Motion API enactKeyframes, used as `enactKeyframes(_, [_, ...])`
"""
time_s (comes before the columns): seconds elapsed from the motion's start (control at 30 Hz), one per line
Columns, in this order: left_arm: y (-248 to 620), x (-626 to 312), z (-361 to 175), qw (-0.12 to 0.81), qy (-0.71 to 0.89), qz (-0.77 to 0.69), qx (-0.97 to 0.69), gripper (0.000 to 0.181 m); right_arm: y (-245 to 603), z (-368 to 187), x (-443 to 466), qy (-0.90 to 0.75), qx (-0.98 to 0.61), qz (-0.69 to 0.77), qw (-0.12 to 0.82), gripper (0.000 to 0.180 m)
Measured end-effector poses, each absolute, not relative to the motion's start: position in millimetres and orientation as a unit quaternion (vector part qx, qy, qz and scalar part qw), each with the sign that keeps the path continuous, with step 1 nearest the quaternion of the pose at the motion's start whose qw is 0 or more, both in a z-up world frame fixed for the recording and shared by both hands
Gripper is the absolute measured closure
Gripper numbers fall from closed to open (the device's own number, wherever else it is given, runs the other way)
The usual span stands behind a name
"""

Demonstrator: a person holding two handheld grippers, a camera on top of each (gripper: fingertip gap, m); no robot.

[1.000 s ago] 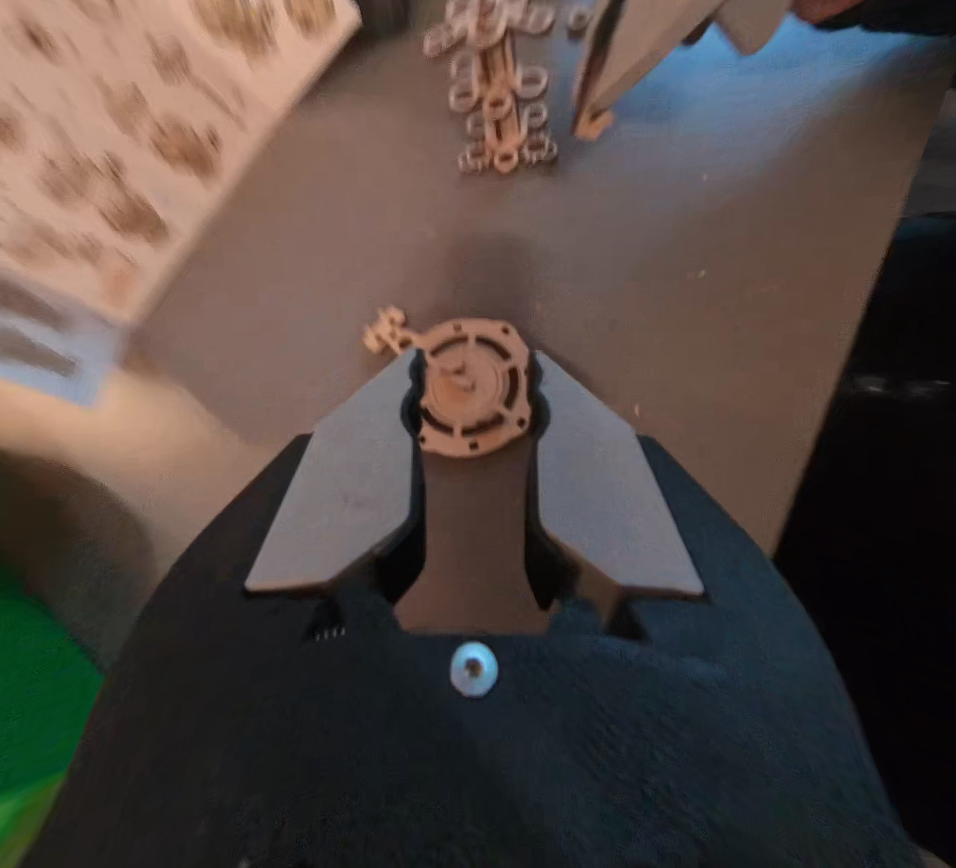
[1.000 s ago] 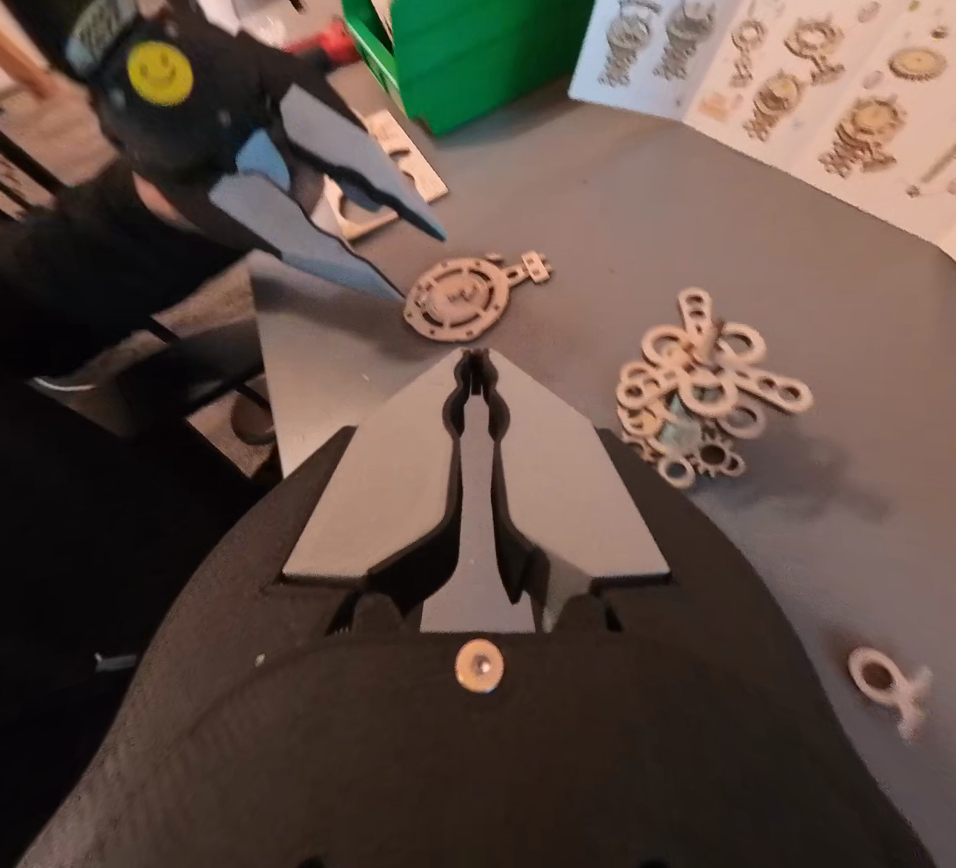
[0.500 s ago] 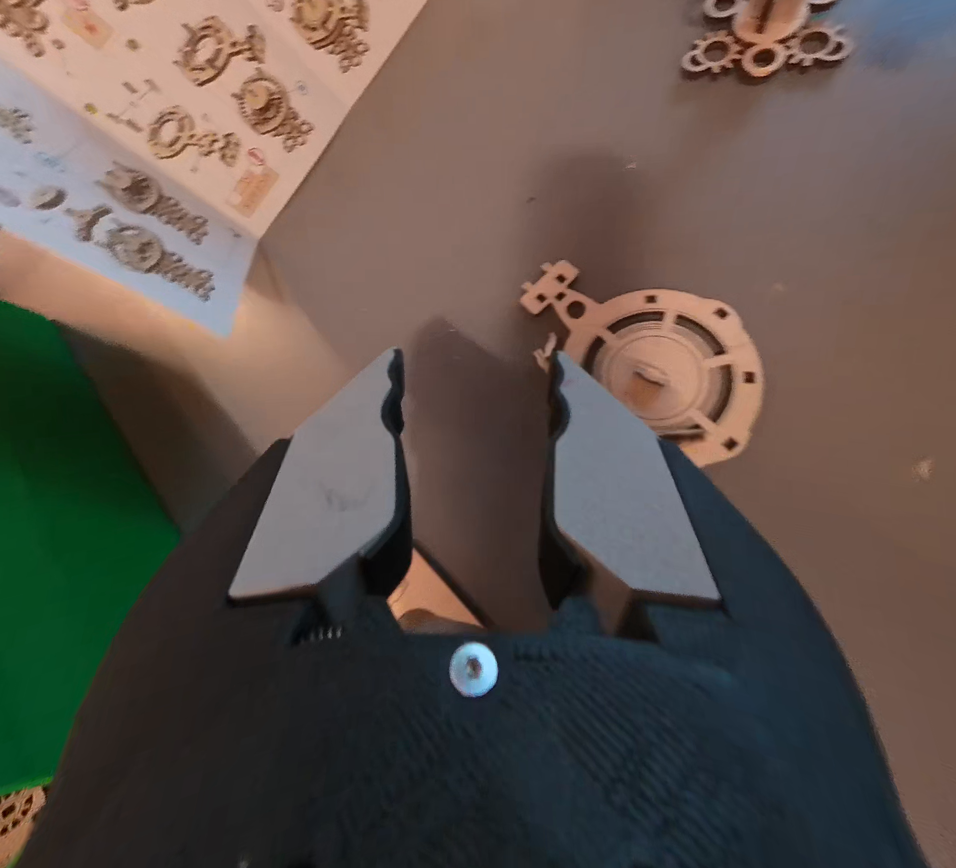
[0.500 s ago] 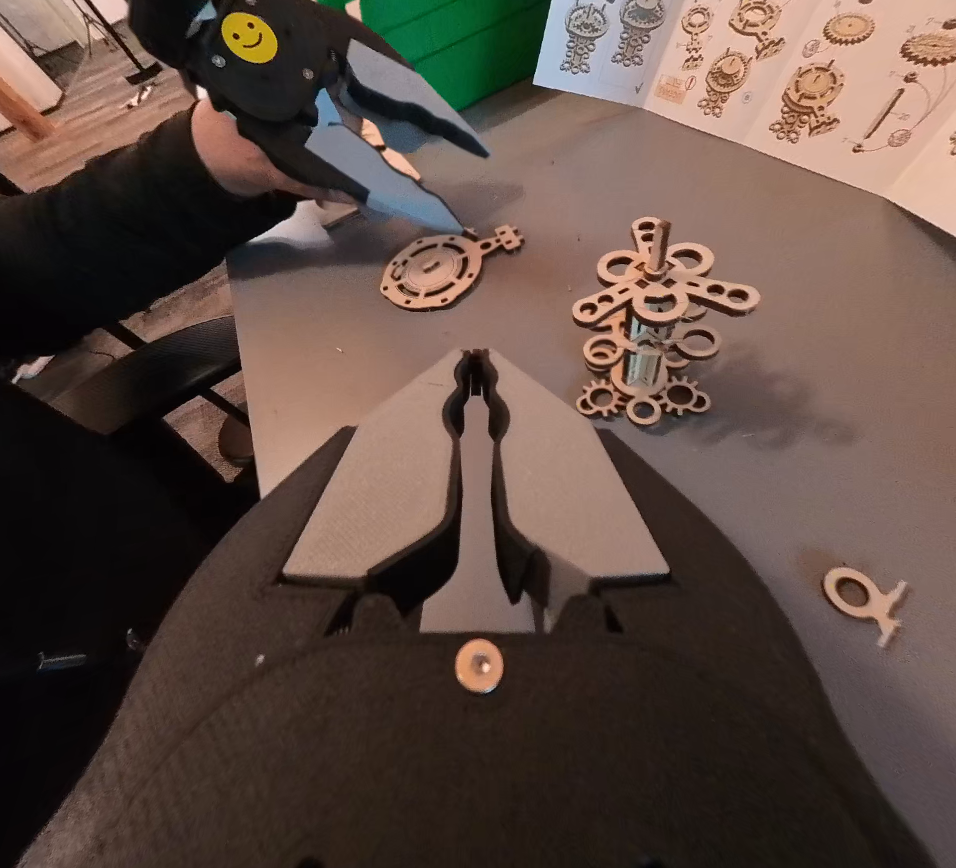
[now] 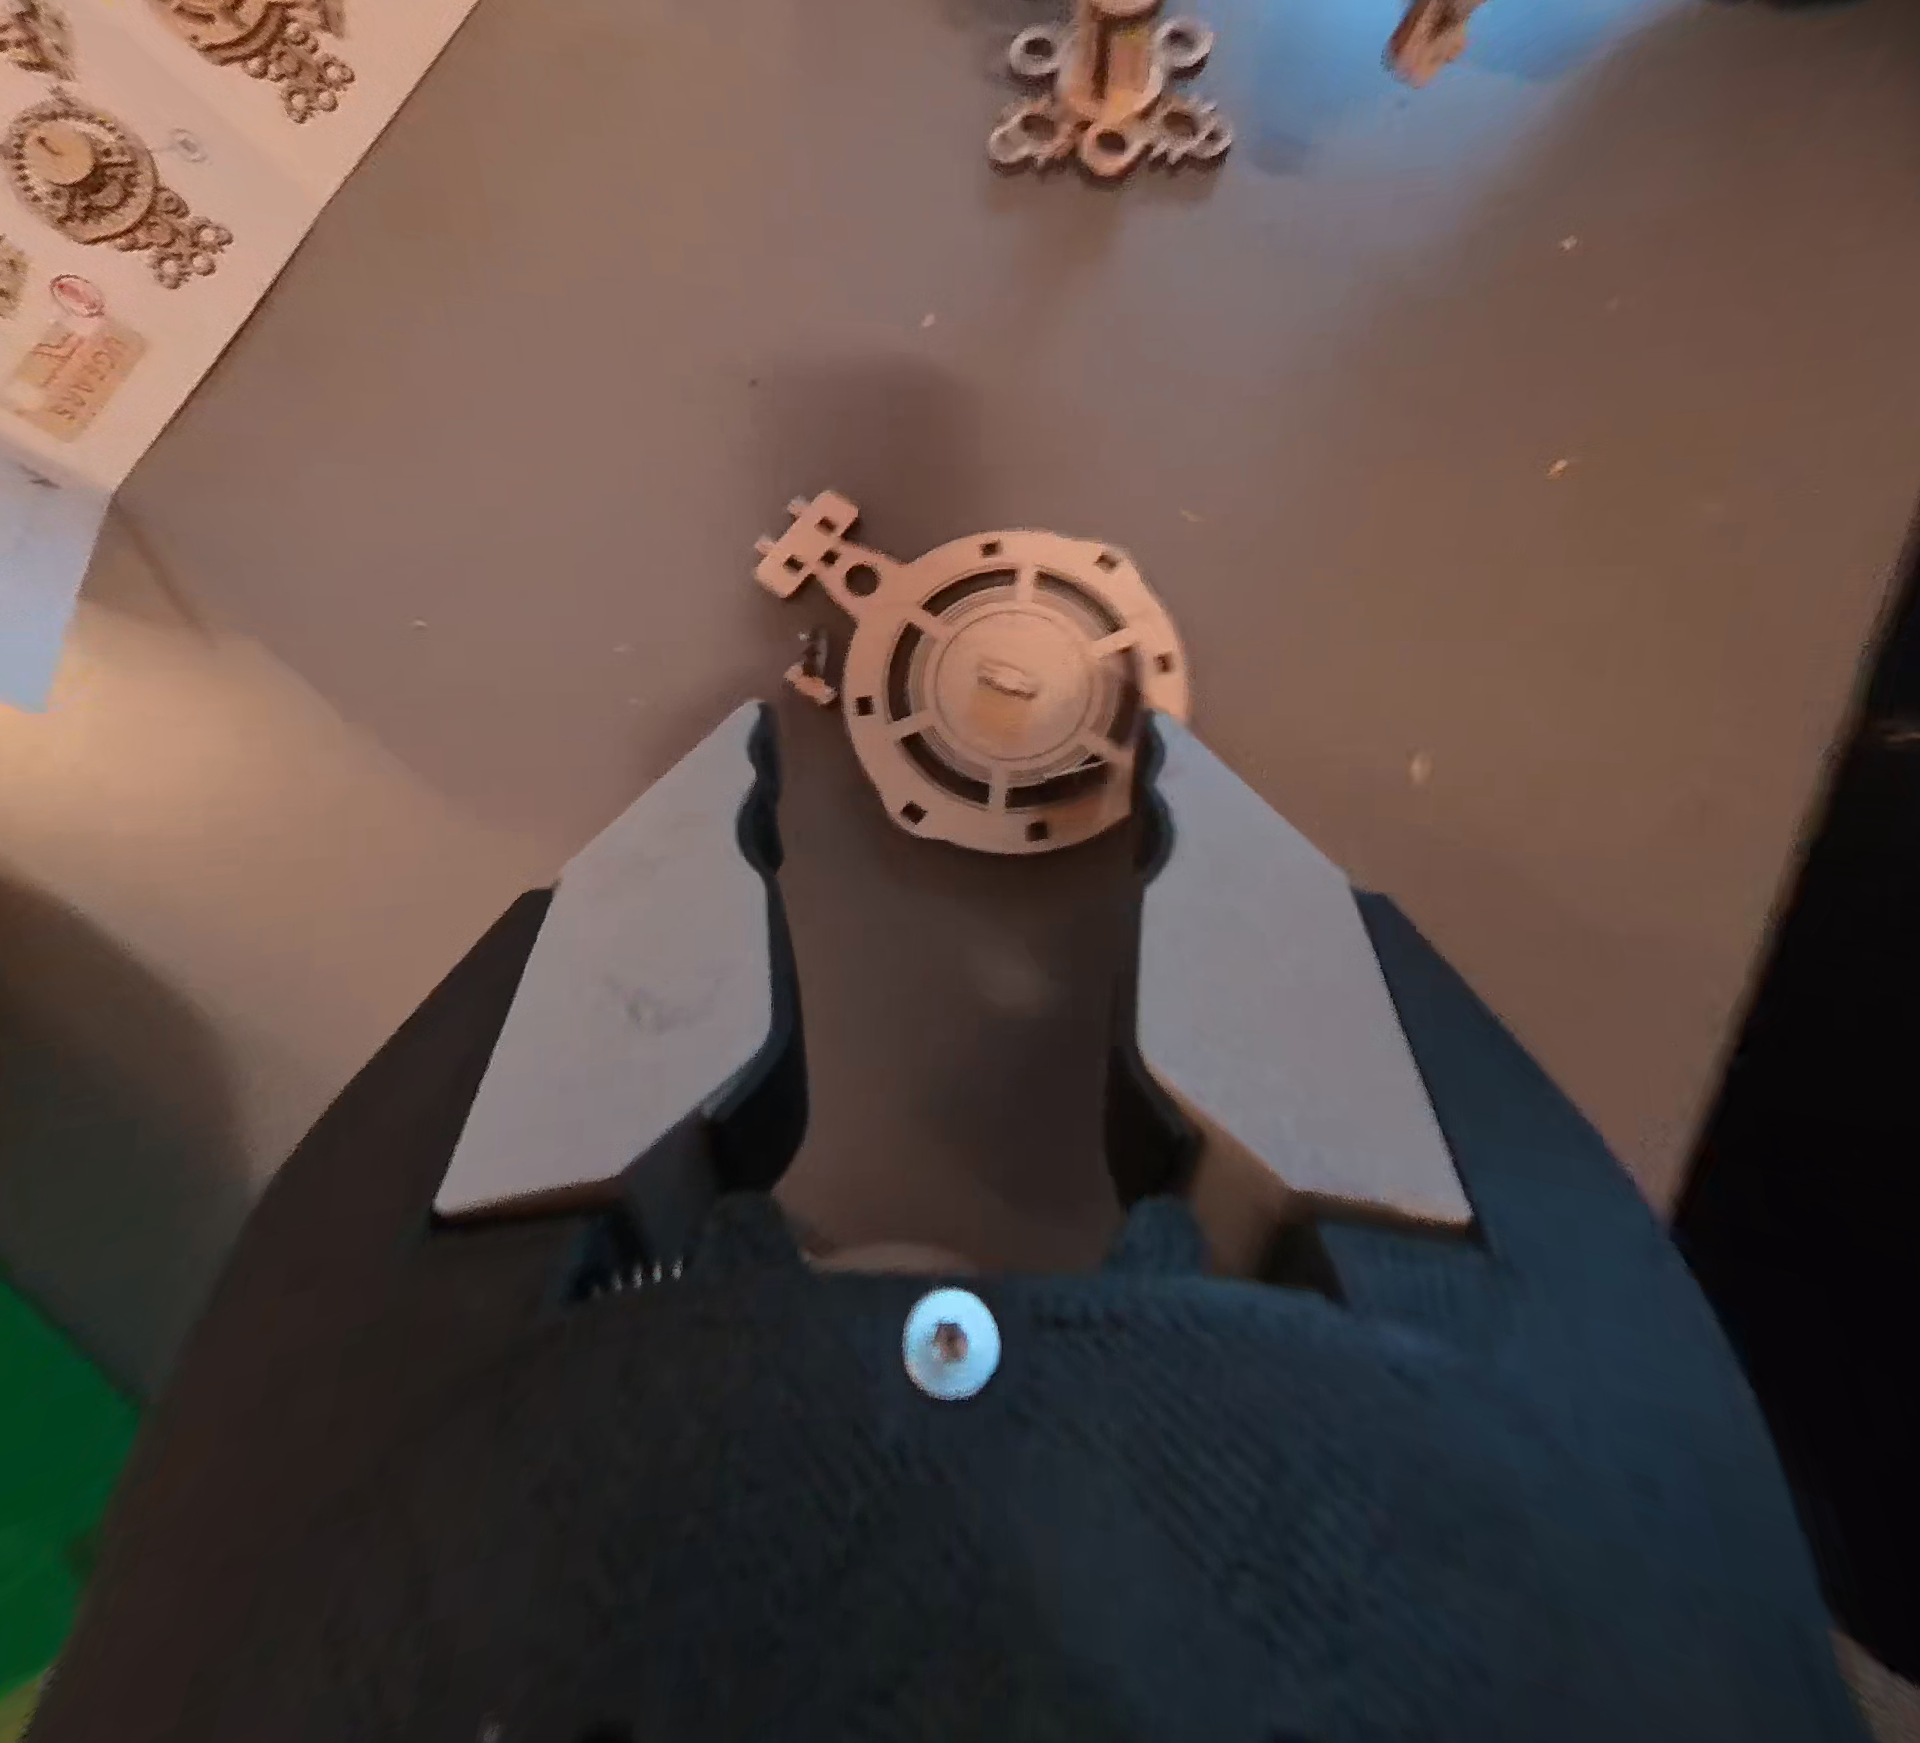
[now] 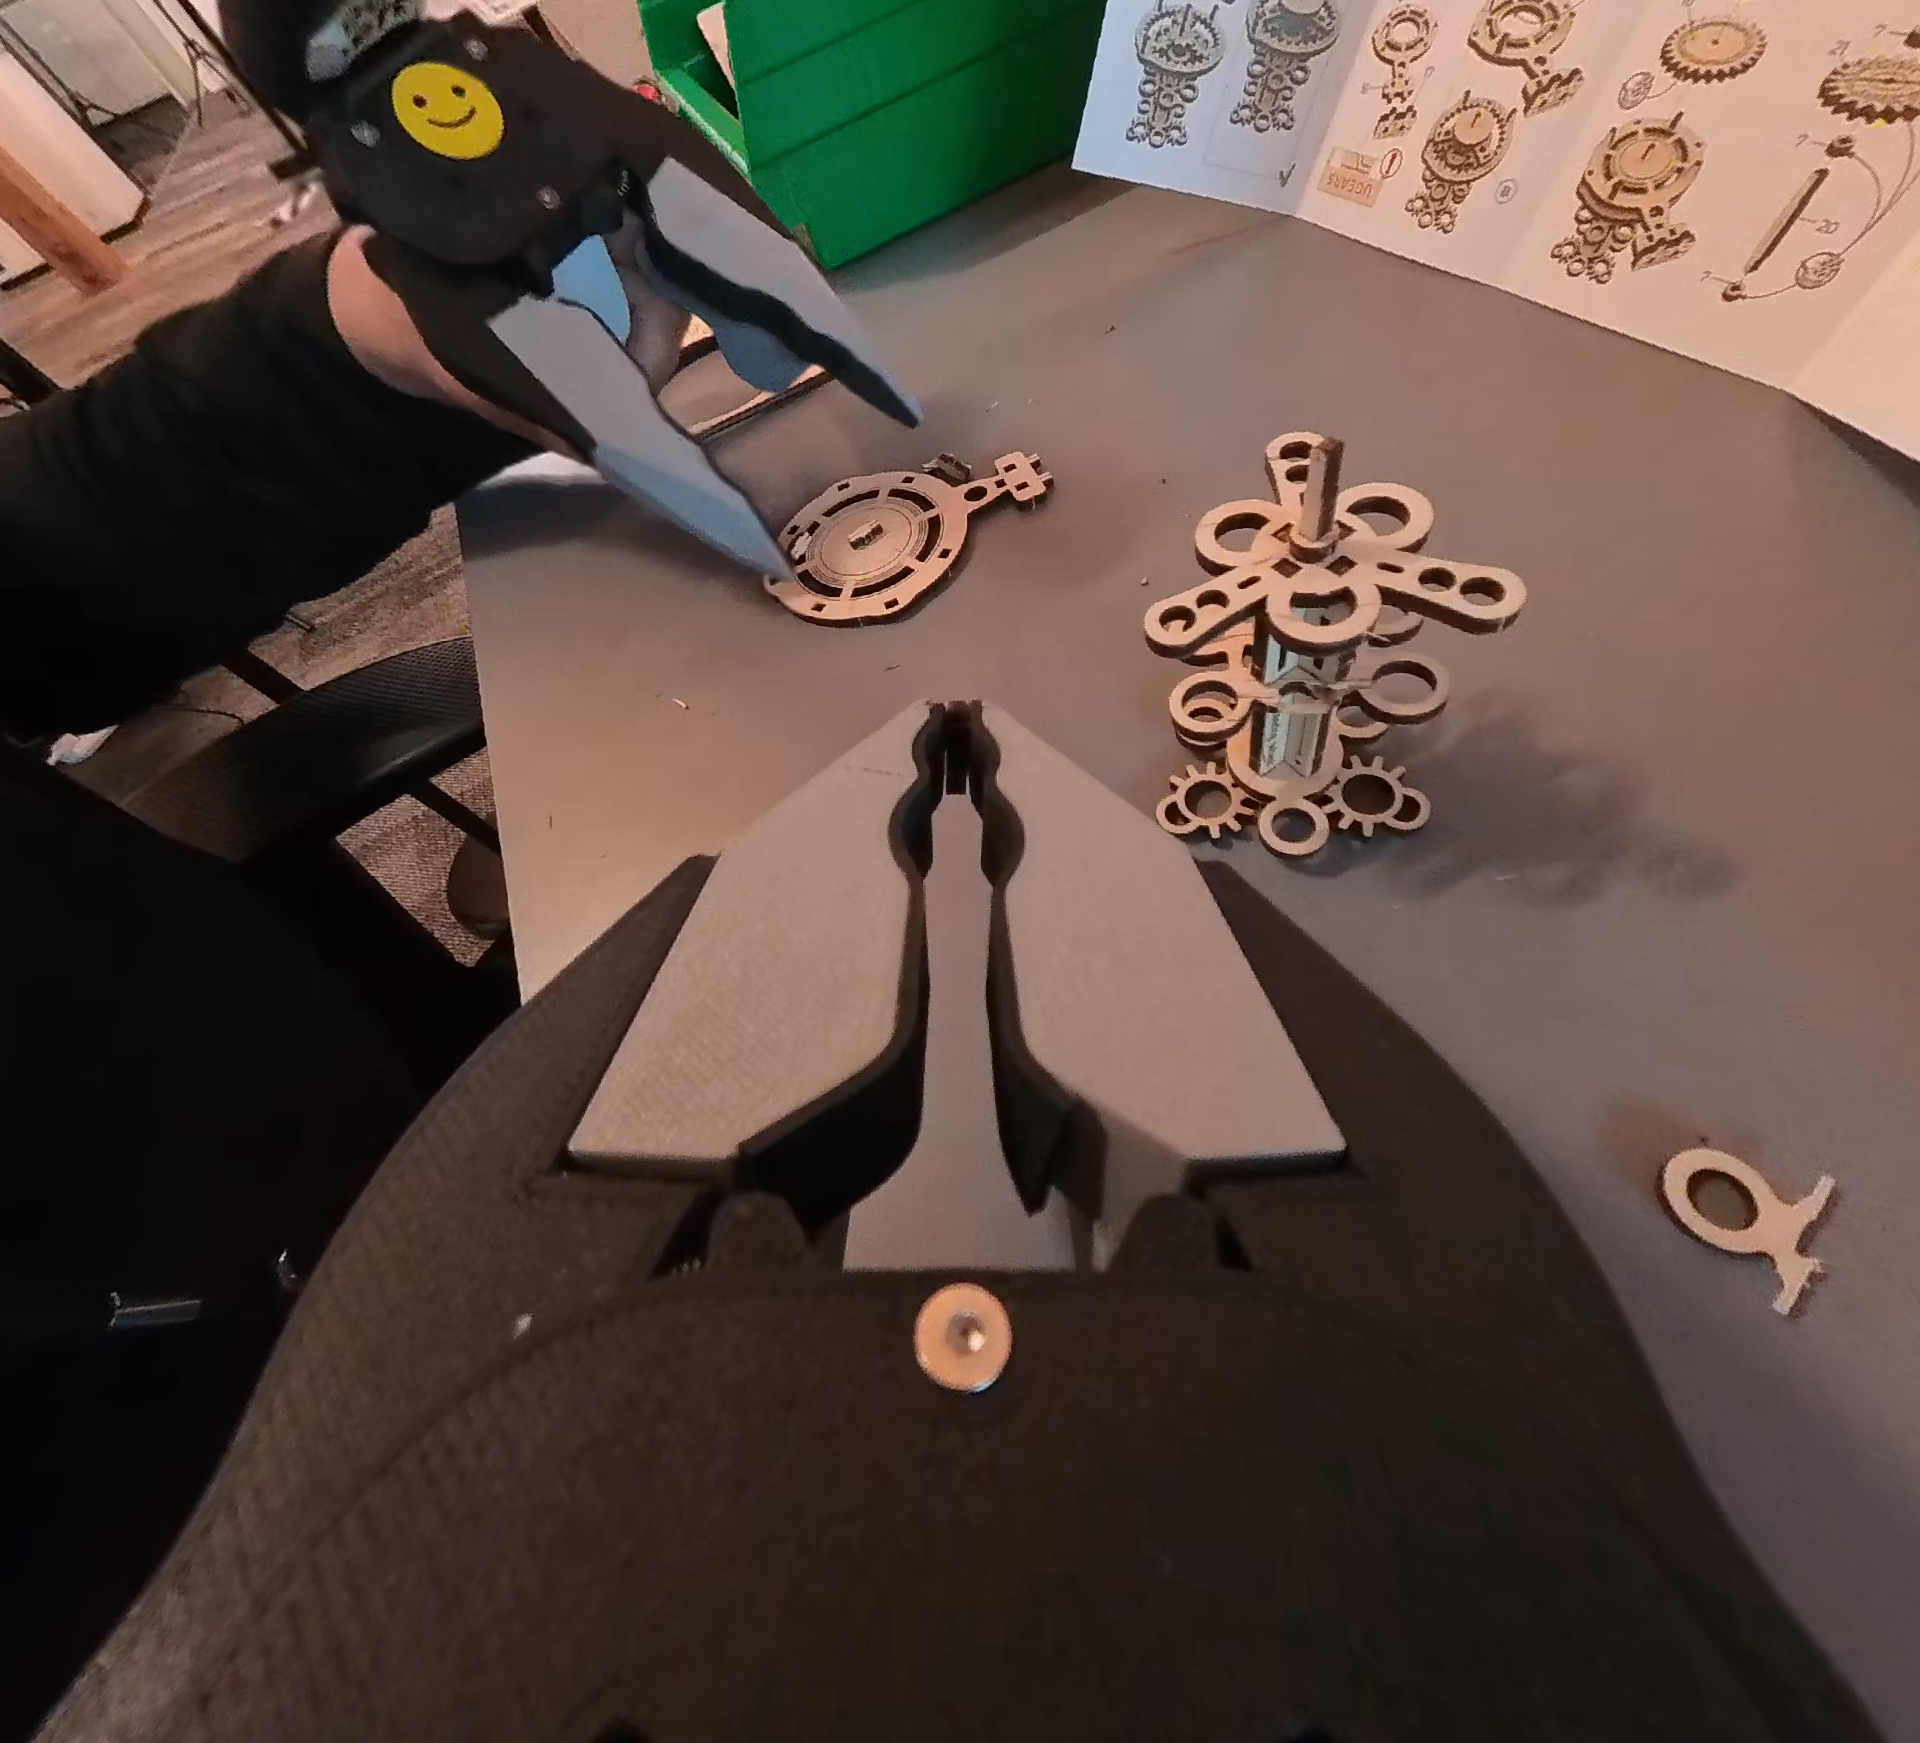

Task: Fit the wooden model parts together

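Observation:
A round wooden disc part (image 5: pixel 1013 685) with a slotted hub and a notched tab lies flat on the grey table (image 5: pixel 1351 405). My left gripper (image 5: pixel 956 748) is open and low over it, with the disc between the fingertips, nearer the right one. In the right wrist view one left fingertip (image 6: pixel 774 561) touches the rim of the disc (image 6: pixel 873 550). A wooden tower of ring-shaped pieces on a central post (image 6: pixel 1309 654) stands upright to the right. My right gripper (image 6: pixel 954 722) is shut, hovering in front of the tower; it also shows in the left wrist view (image 5: pixel 1434 31).
A loose ring-shaped wooden piece (image 6: pixel 1745 1215) lies at the near right. A small dark fragment (image 5: pixel 810 665) lies beside the disc. Green bins (image 6: pixel 831 83) and a folded instruction sheet (image 6: pixel 1558 83) stand at the back. The table edge (image 6: pixel 488 758) drops off at the left by a chair. Some 15 centimeters of space lies between my two pairs of fingers.
My left gripper swung off to the left of the disc and has come back down over it, jaws open. The right gripper has stayed shut.

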State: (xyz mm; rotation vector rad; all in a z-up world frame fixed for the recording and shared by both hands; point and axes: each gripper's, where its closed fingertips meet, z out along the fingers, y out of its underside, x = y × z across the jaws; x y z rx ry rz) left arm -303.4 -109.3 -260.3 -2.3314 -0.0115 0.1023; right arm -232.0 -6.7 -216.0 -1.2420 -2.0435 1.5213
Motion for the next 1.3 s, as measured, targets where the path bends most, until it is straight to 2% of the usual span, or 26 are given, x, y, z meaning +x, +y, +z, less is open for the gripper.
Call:
enactKeyframes(0.03, [-110.1,-308.9,-261.1,0.393,-0.007,0.055,-0.918,0.113,-6.8,-215.7,-232.0,-0.712,-0.433,0.531,0.154,0.18])
enactKeyframes(0.07, [-111.5,-314.8,-259.9,0.394,-0.013,0.067,-0.917,0.123,-6.8,-215.4,-231.9,-0.712,-0.432,0.531,0.154,0.18])
enactKeyframes(0.23, [-123.7,-360.7,-240.5,0.409,-0.067,0.181,-0.892,0.133,-5.8,-214.9,-231.4,-0.712,-0.432,0.532,0.156,0.18])
enactKeyframes(0.3, [-126.4,-361.7,-241.8,0.407,-0.079,0.167,-0.895,0.128,-5.3,-215.2,-231.1,-0.711,-0.432,0.532,0.156,0.18])
enactKeyframes(0.4, [-115.2,-315.3,-245.5,0.431,-0.026,0.038,-0.901,0.119,-4.6,-215.1,-230.6,-0.711,-0.433,0.532,0.156,0.18])
enactKeyframes(0.47, [-114.5,-303.4,-250.3,0.424,-0.002,0.027,-0.905,0.115,-4.1,-214.5,-230.4,-0.71,-0.433,0.533,0.157,0.18])
enactKeyframes(0.53, [-117.2,-303.3,-260.1,0.399,0.02,0.051,-0.915,0.112,-3.8,-213.8,-230.4,-0.71,-0.432,0.534,0.157,0.18])
enactKeyframes(0.67, [-116.1,-319.2,-257.1,0.4,0.011,0.105,-0.91,0.117,-2.9,-212.6,-230.3,-0.709,-0.432,0.534,0.159,0.18])
enactKeyframes(0.83, [-137.3,-380.8,-236.7,0.406,-0.078,0.279,-0.867,0.136,-2.1,-213.7,-230.2,-0.708,-0.434,0.535,0.158,0.18])
enactKeyframes(0.9, [-141.2,-386.8,-227.6,0.437,-0.114,0.273,-0.849,0.137,-2.6,-214.3,-230.2,-0.708,-0.434,0.535,0.156,0.18])
enactKeyframes(1.0, [-136.8,-376.4,-221.8,0.471,-0.118,0.221,-0.846,0.136,-4.9,-215.4,-229.8,-0.711,-0.432,0.533,0.154,0.18])
enactKeyframes(1.17, [-116.0,-329.8,-237.7,0.467,-0.067,0.082,-0.878,0.118,-5.9,-217.5,-230.4,-0.716,-0.43,0.526,0.16,0.18])
enactKeyframes(1.3, [-108.4,-344.7,-256.8,0.412,-0.08,0.134,-0.898,0.114,-6.3,-217.9,-230.7,-0.715,-0.431,0.527,0.157,0.18])
